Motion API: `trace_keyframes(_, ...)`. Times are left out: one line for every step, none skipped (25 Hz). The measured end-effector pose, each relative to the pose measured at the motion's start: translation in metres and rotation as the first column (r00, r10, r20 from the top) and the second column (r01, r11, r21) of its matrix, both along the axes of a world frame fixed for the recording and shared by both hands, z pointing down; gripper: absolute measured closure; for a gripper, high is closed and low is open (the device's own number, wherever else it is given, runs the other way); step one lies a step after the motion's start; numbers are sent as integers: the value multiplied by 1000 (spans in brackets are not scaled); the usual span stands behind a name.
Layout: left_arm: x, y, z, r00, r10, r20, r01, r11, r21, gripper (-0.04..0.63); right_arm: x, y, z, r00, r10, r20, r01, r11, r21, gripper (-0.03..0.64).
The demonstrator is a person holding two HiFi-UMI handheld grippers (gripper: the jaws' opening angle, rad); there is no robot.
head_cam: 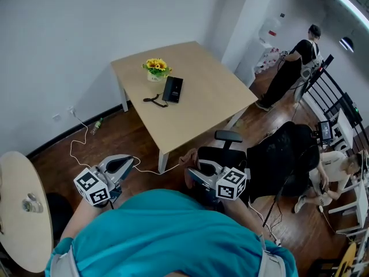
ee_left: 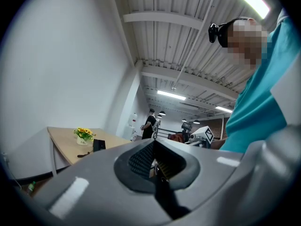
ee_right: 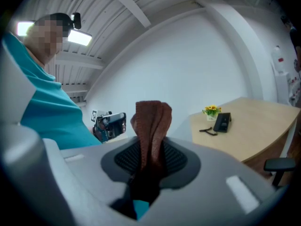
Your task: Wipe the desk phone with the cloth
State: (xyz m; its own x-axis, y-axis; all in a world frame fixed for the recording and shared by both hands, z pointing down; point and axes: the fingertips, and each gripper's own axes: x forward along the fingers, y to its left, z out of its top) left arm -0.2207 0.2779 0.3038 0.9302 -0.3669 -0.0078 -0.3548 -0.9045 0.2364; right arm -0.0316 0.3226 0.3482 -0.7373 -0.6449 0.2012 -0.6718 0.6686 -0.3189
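In the head view I see the desk phone [head_cam: 172,89] lying on the counter [head_cam: 202,105] at upper centre, just beside a flower pot [head_cam: 156,69]. It is well apart from the left gripper [head_cam: 122,163] and the right gripper [head_cam: 199,167], low in the frame. Only the left gripper view shows me that gripper's jaws together, with nothing between them. Only the right gripper view shows its gripper clamped on the brown cloth [ee_right: 151,121], which stands up from the jaws.

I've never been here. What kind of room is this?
Probably an office: there's a desk with a phone on it, and a swivel chair close by.
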Motion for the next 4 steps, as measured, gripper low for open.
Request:
trace_keyframes(0, -1, -1, 1000, 0, 1, 0, 1000, 2, 590, -1, -1, -1, 1000, -2, -1, 2, 1000, 3, 514)
trace_keyframes(-1, -1, -1, 1000, 1, 2, -1, 1000, 3, 591, -1, -1, -2, 1000, -4, -1, 4, 1000, 7, 514)
trace_keyframes(-1, -1, -2, 1000, 2, 3, -2, 1000, 5, 591, -2, -2, -3, 1000, -5, -1, 5, 1000, 11, 514)
trace_keyframes(-1, -2, -2, 1000, 4, 3, -4, 1000, 7, 591, -2, -3, -4, 1000, -7, -1, 7, 1000, 15, 514)
